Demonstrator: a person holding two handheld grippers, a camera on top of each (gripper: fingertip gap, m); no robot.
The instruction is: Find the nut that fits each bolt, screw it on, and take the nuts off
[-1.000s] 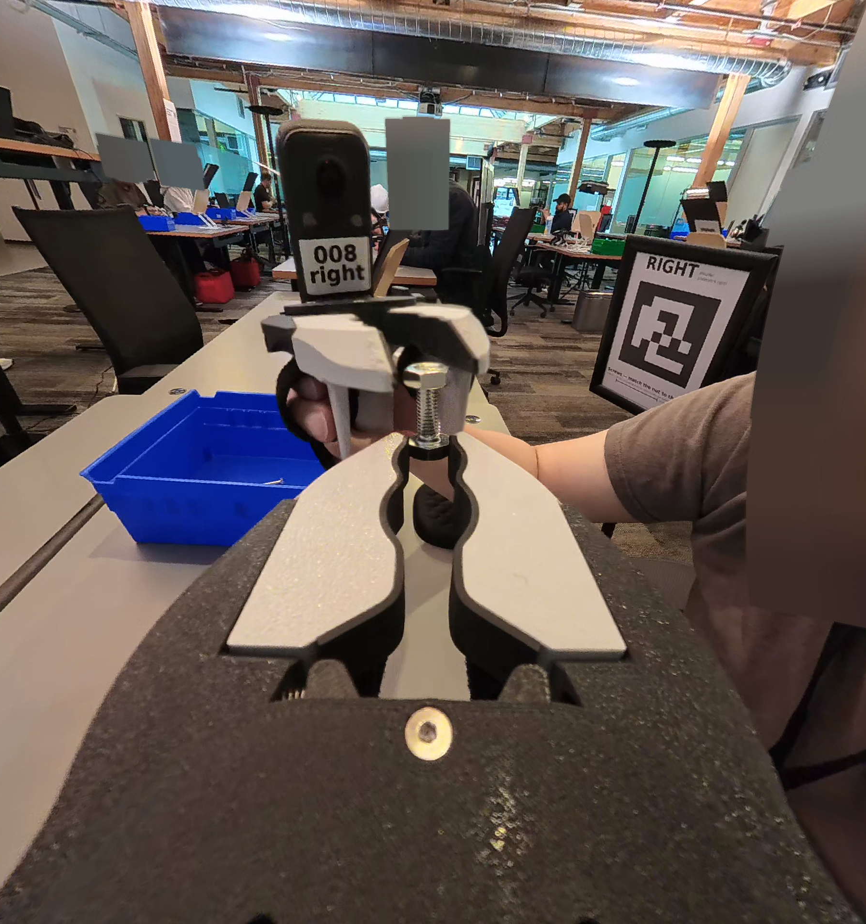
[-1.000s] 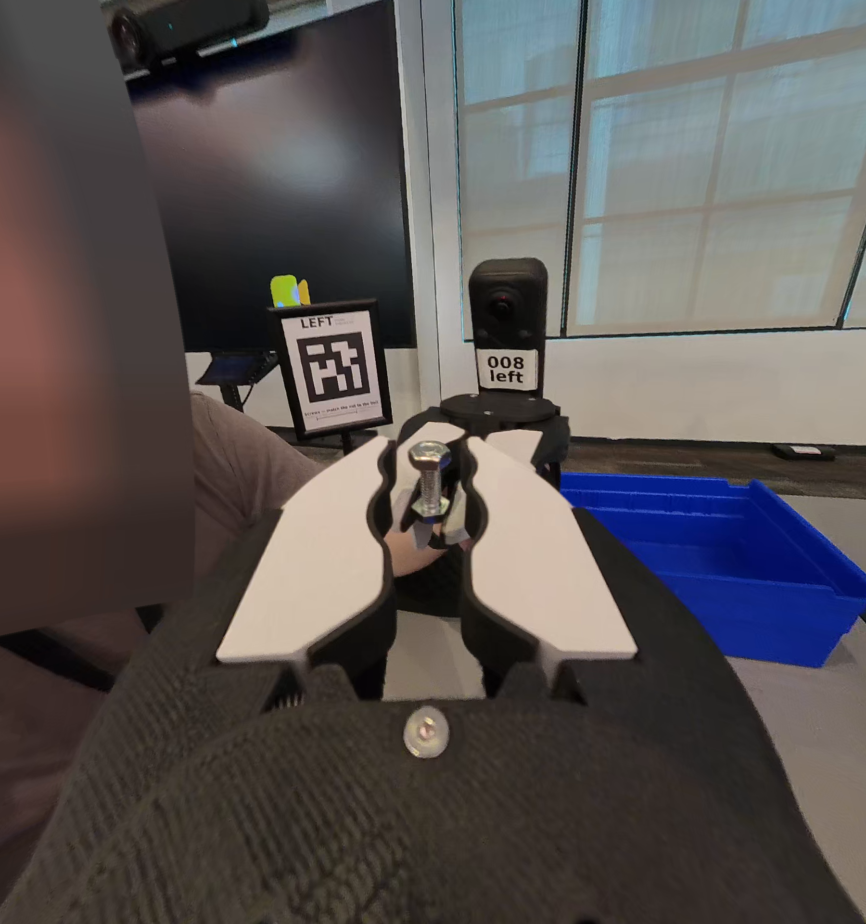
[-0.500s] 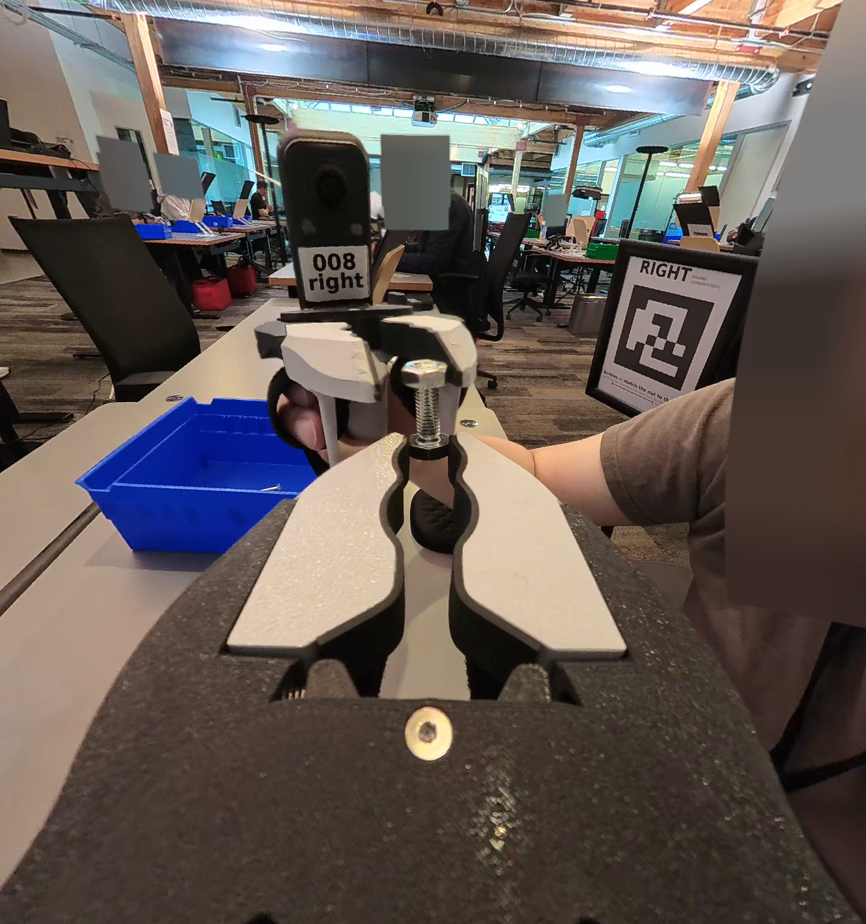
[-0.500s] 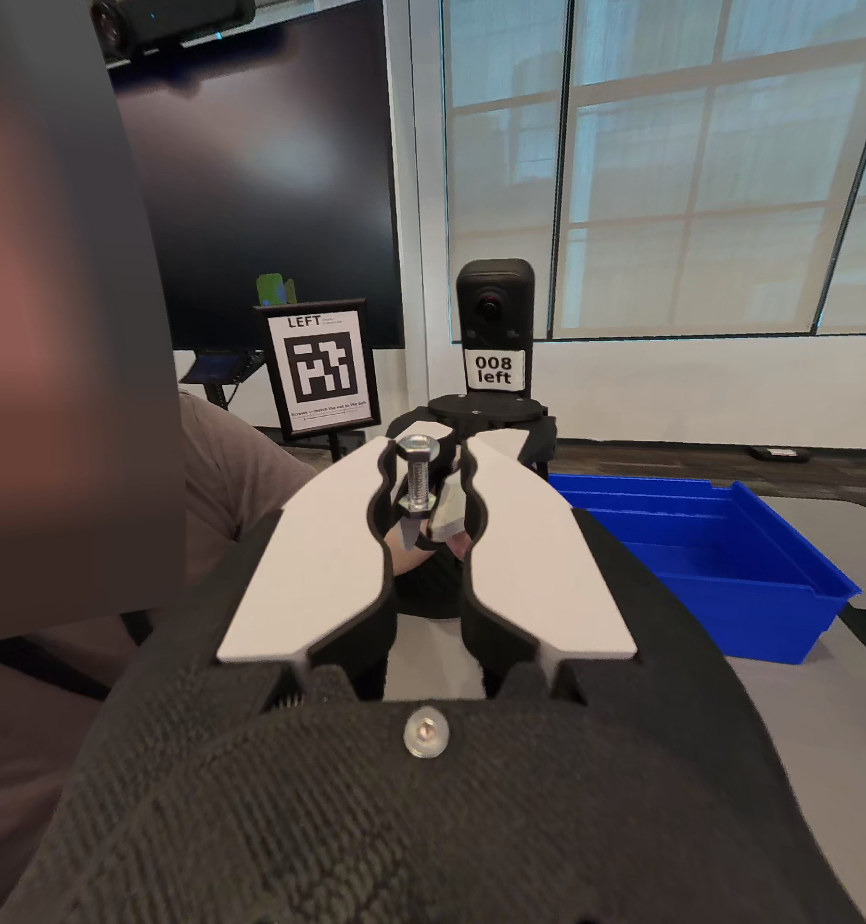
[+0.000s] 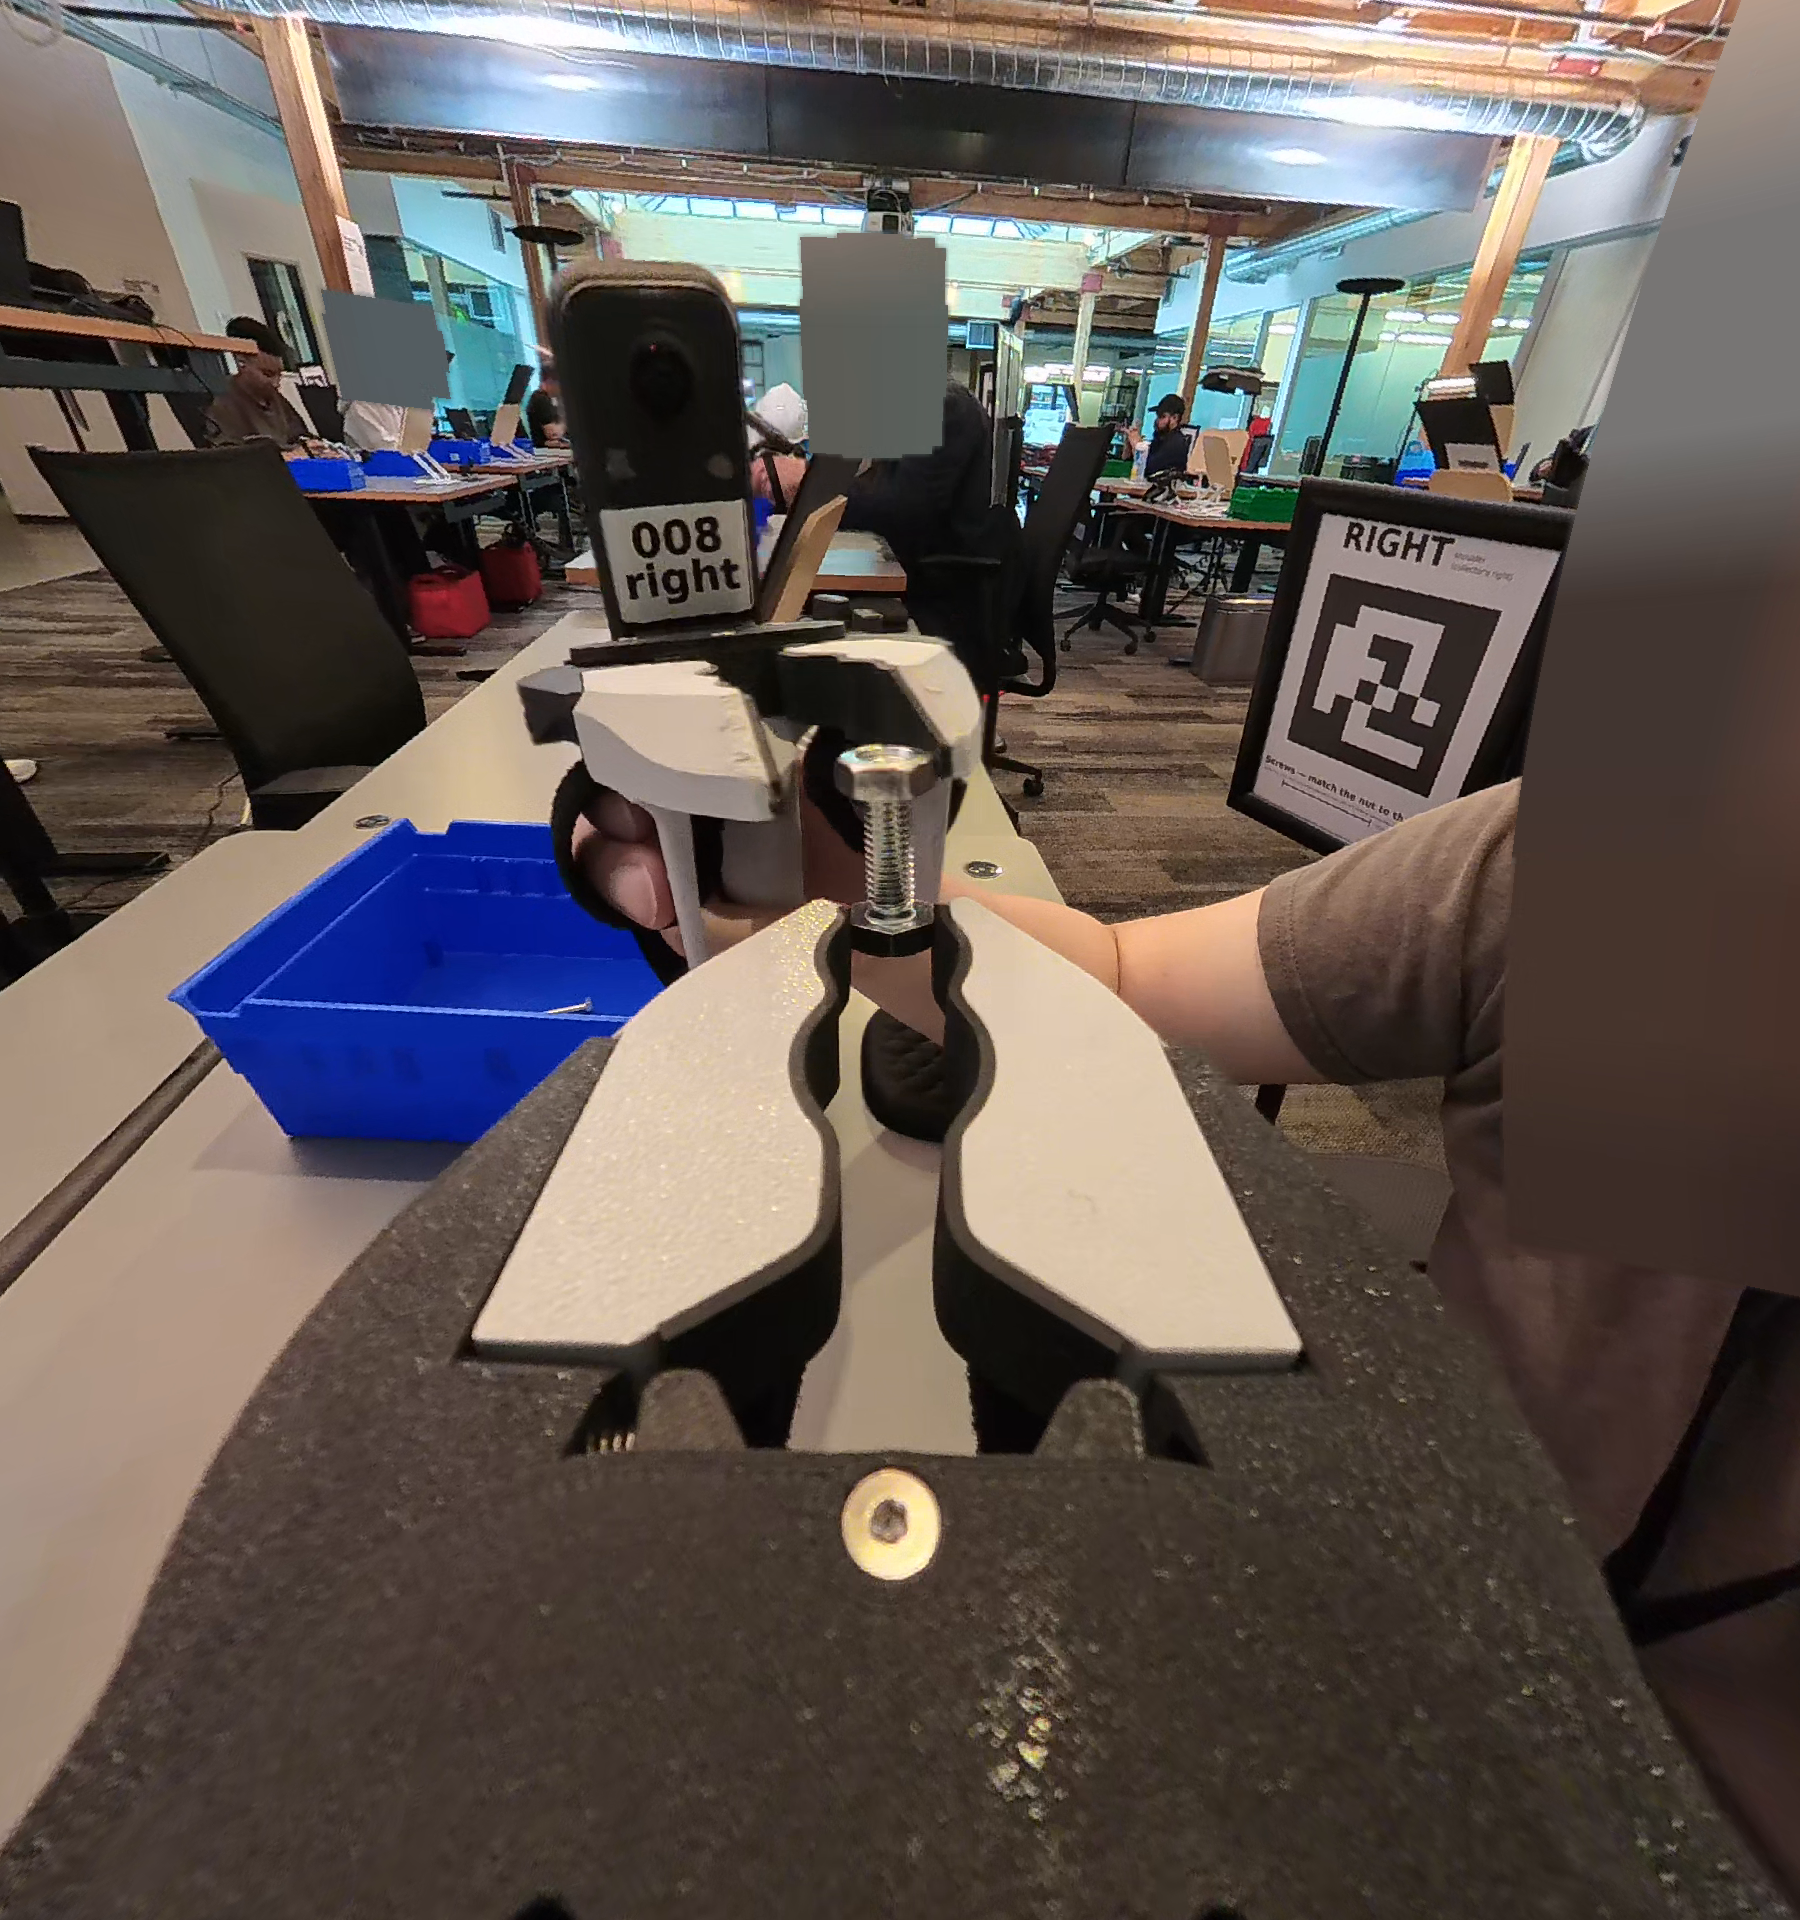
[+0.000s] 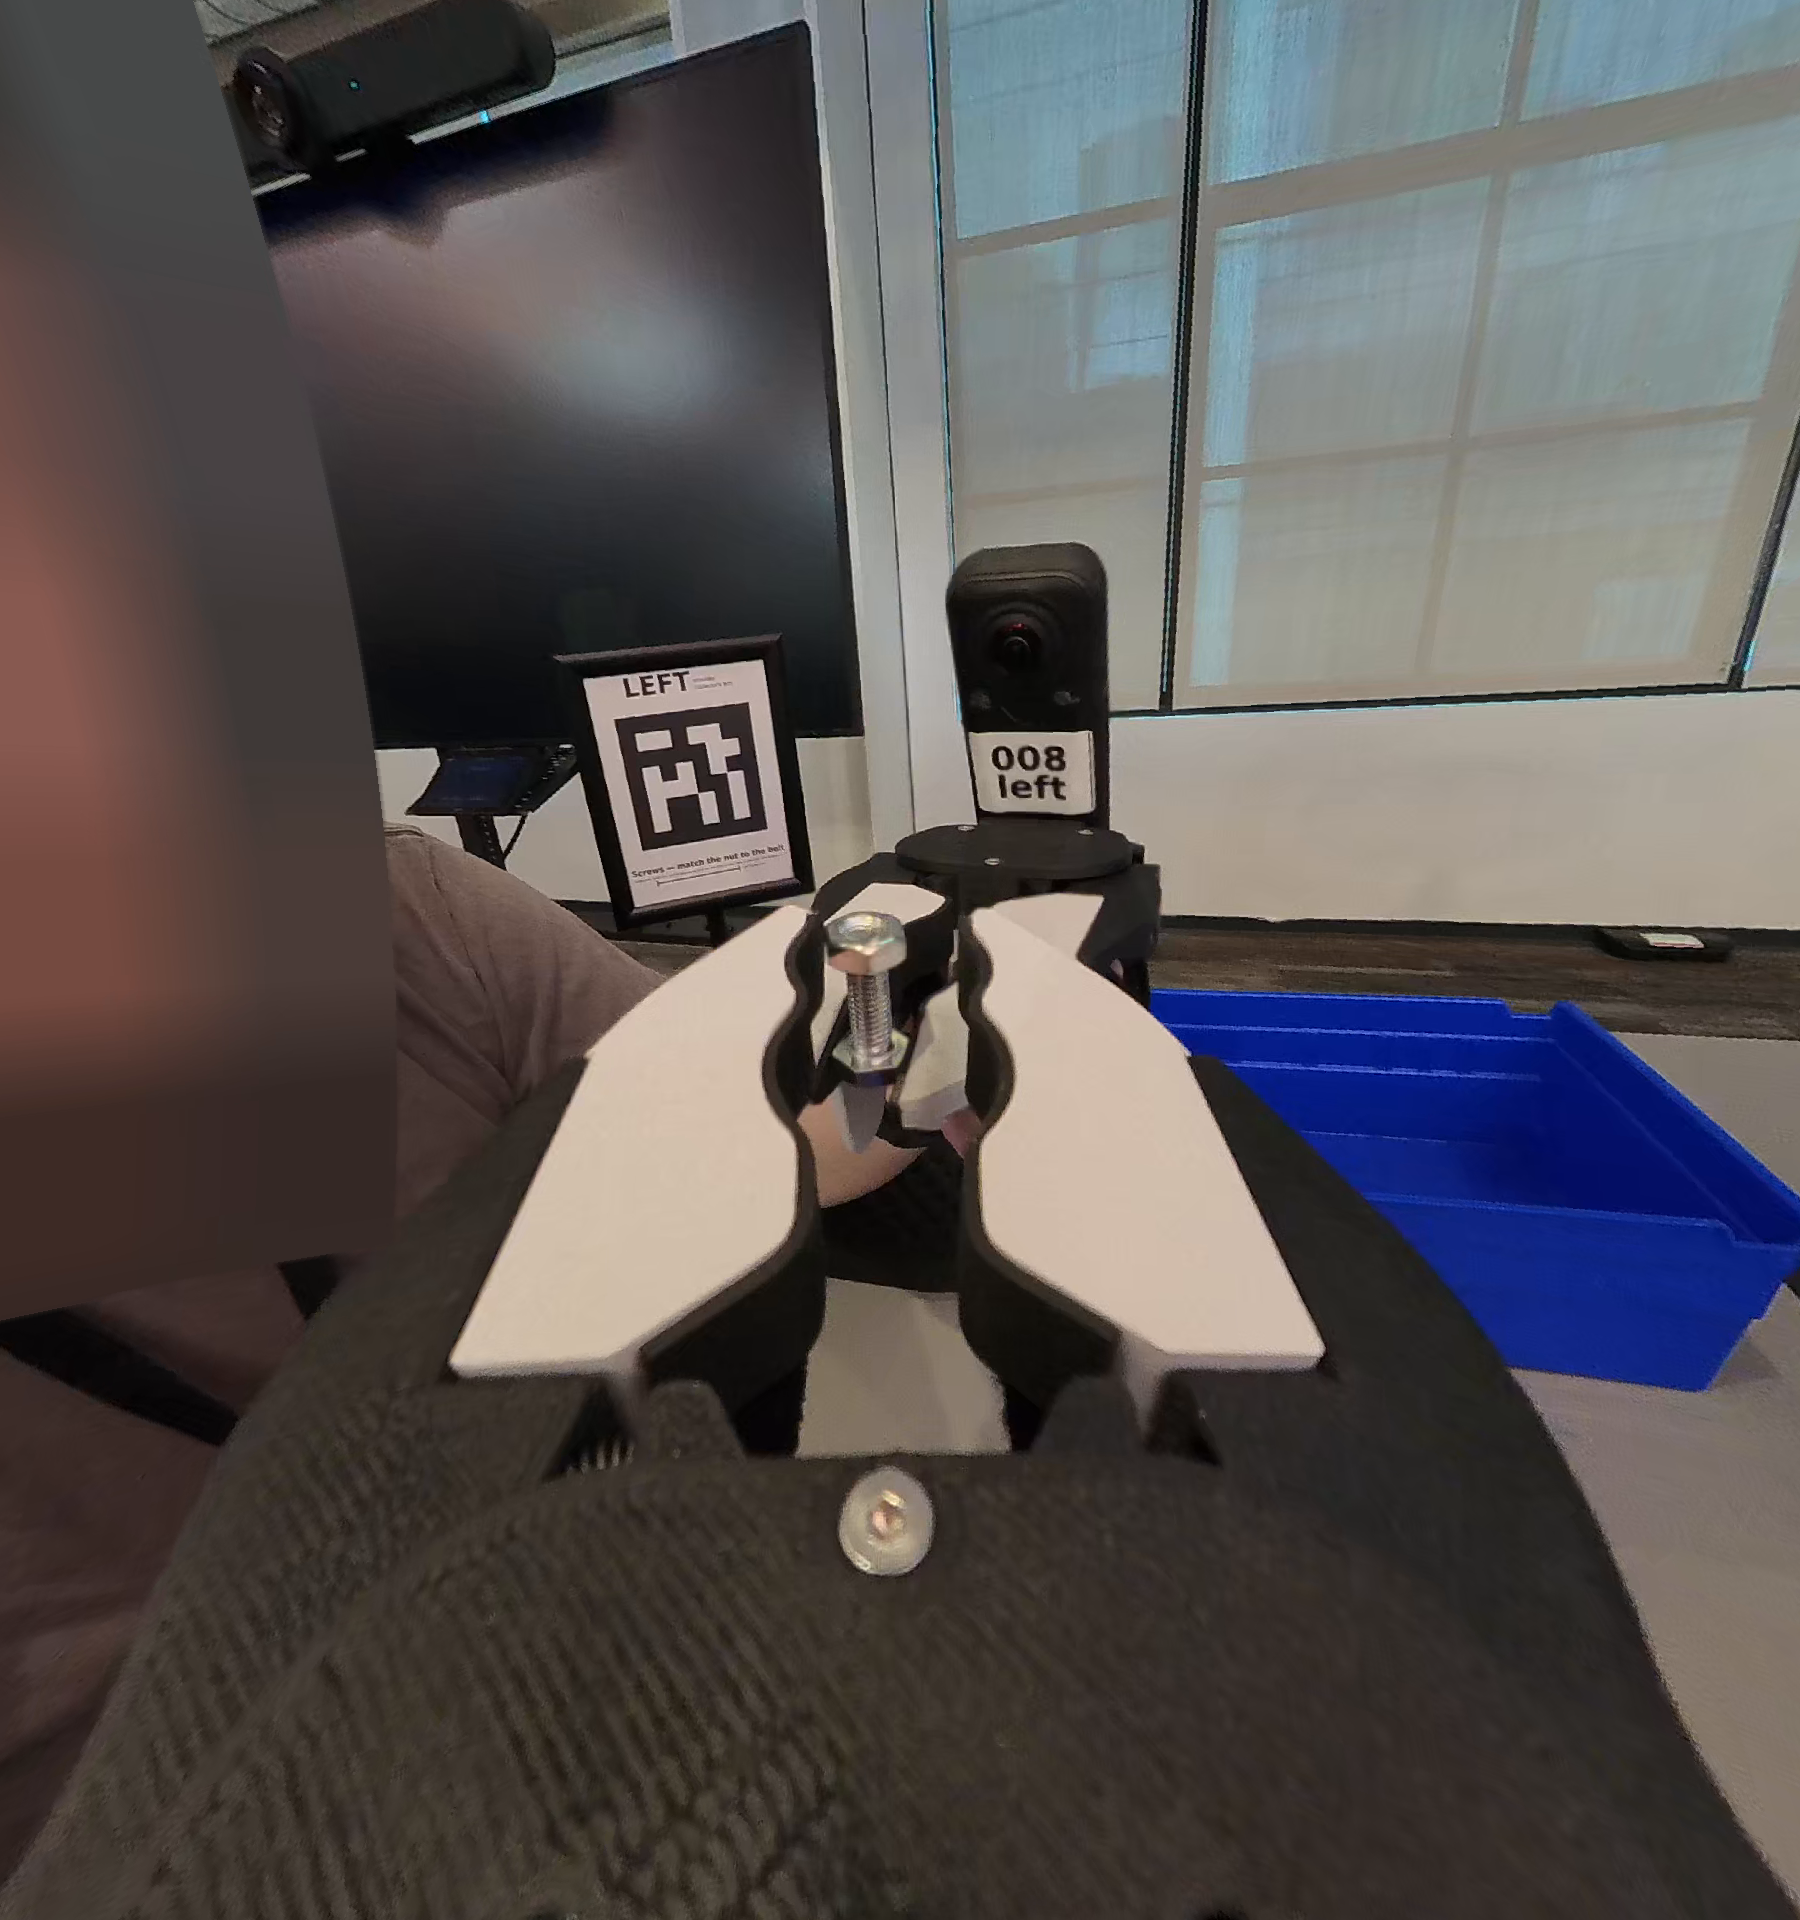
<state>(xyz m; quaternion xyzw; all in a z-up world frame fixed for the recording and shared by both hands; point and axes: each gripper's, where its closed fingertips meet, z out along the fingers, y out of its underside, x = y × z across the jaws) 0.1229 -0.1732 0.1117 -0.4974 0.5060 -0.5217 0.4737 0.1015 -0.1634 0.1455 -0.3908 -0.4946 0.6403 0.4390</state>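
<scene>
While you hold both tools up off the desk, the hex bolt (image 5: 888, 831) stands upright between them, head on top, with the hex nut (image 5: 888, 918) threaded near the lower end of its shank. Your left gripper (image 5: 888, 925) has its jaws closed on that nut, pinching its flats at the very tips. Your right gripper (image 6: 880, 951), facing you from the far side, appears clamped on the bolt head, though from its own view the head sits against the left finger and full contact on the right one is hard to confirm. Splitting the grip this way makes sense: one tool fixes the nut, the other can turn the bolt, so the thread runs without either part spinning free. Judged from where the nut sits, it has much thread above it, so it is either early in going on or almost off; which of the two I cannot tell.

Below you lies a pale grey desk (image 5: 75, 1382). On it, to the left in the left wrist view, sits a blue plastic bin (image 5: 376, 1039) with one small nail-like metal piece inside. Framed marker cards (image 5: 1395, 665) stand at either side. Behind is an open office with black chairs, other desks and seated people; the opposite way shows a dark monitor (image 6: 563, 447) and tall windows.
</scene>
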